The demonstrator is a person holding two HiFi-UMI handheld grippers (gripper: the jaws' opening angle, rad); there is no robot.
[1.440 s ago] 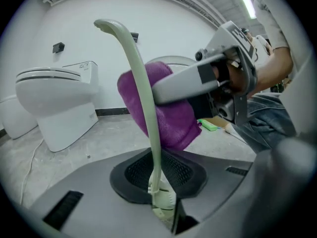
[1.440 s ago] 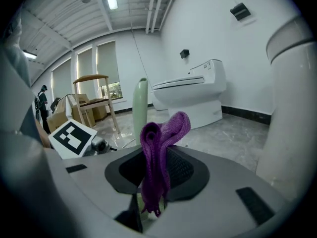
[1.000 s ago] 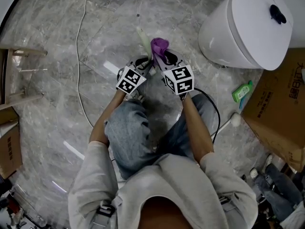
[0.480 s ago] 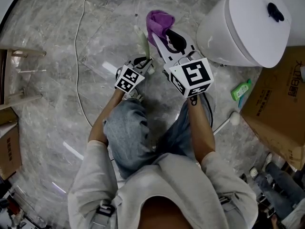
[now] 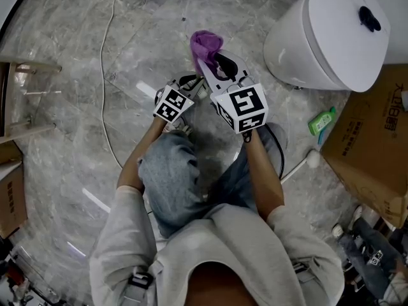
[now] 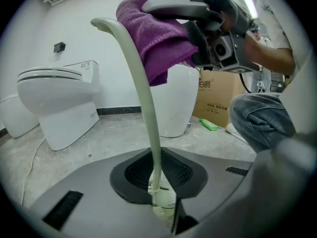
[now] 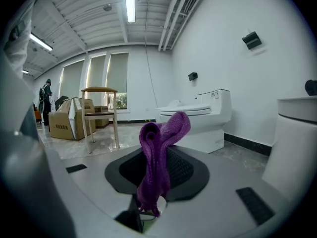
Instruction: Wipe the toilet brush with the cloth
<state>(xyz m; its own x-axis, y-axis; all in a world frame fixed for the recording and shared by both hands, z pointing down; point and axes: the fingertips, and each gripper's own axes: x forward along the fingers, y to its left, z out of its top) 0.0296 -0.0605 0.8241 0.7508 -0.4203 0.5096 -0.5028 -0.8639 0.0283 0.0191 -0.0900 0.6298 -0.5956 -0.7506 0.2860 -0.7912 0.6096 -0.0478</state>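
Note:
The toilet brush handle [image 6: 144, 93] is pale green and curved; it rises from between the jaws of my left gripper [image 6: 161, 201], which is shut on its lower end. A purple cloth [image 6: 161, 43] lies against the handle's upper bend. My right gripper [image 7: 148, 211] is shut on that cloth [image 7: 159, 162], which hangs folded over its jaws. In the head view the right gripper [image 5: 205, 59] reaches past the left gripper [image 5: 191, 83], with the cloth [image 5: 205, 43] bunched at its tip. The brush head is hidden.
A white toilet [image 5: 331, 30] stands at the upper right, with a cardboard box [image 5: 376, 145] and a green bottle [image 5: 324, 121] beside it. A cable [image 5: 105, 75] runs across the marble floor. A wooden stool [image 5: 25, 101] stands at the left. The person's knees are just below the grippers.
My right gripper has risen with the purple cloth, moving up along the handle and away from the left gripper. The left gripper has stayed where it was.

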